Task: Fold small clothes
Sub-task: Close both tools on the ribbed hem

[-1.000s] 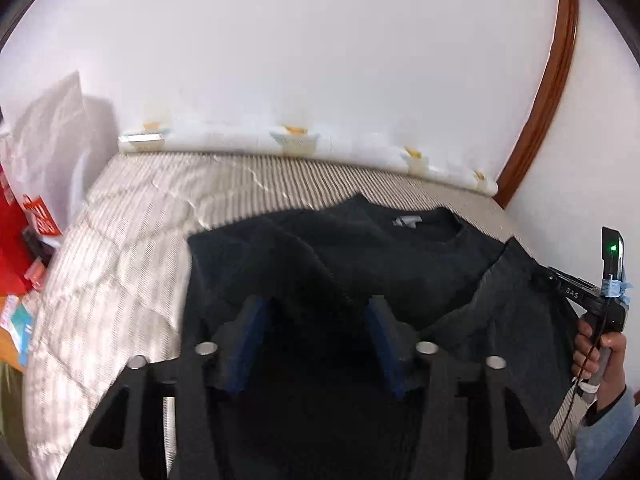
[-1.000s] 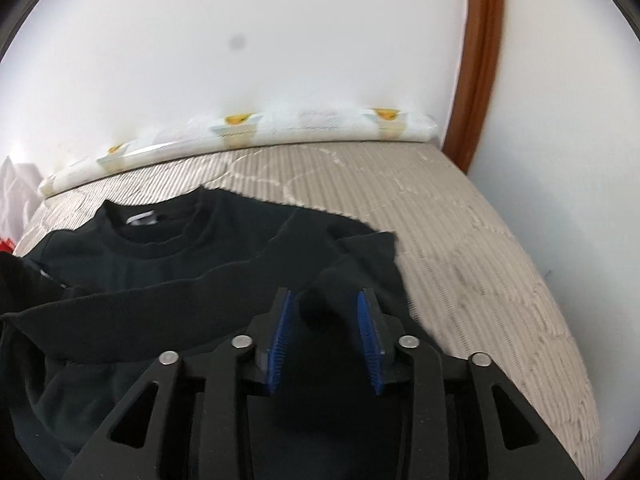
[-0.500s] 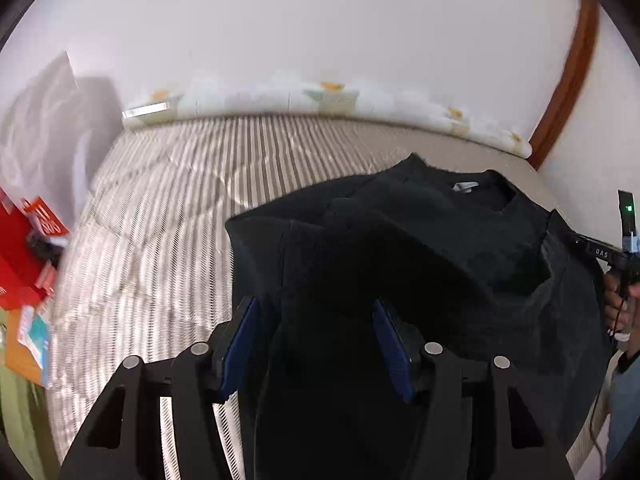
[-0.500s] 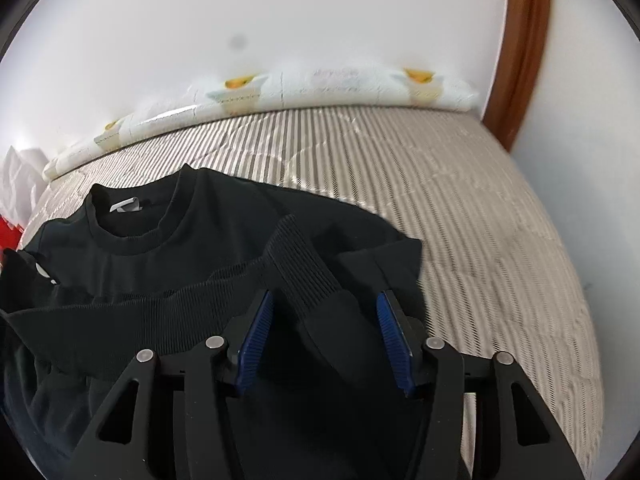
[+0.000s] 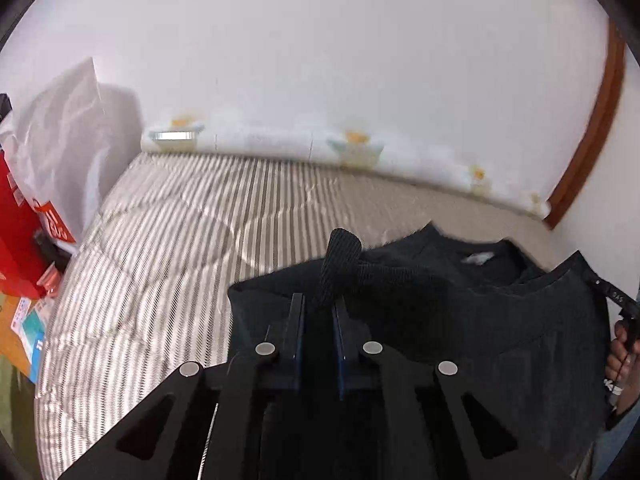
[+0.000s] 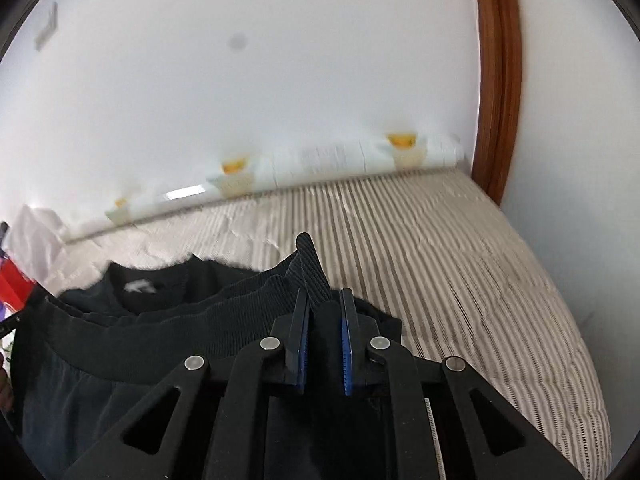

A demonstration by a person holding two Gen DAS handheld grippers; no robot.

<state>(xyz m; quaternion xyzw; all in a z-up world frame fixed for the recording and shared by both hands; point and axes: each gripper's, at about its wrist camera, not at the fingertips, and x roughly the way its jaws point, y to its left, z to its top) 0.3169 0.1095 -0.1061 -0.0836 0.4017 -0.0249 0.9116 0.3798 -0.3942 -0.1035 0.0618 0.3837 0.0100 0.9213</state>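
Note:
A black sweatshirt (image 5: 500,312) lies on the striped bed, collar and white label toward the wall; it also shows in the right wrist view (image 6: 160,320). My left gripper (image 5: 319,304) is shut on its ribbed hem at the left corner, which sticks up between the blue pads. My right gripper (image 6: 324,300) is shut on the ribbed hem at the right corner. Both hold the hem lifted over the sweatshirt's body. The right gripper's handle and the hand on it show at the right edge of the left wrist view (image 5: 618,312).
The striped quilted bed cover (image 5: 180,240) runs to a white wall with a patterned roll (image 5: 352,148) along it. Red and white bags (image 5: 36,200) stand at the bed's left side. A brown wooden door frame (image 6: 496,80) stands at the right.
Both grippers have shut on the sweatshirt's hem corners and lifted them up and toward the collar. One second ago the jaws stood open around the cloth.

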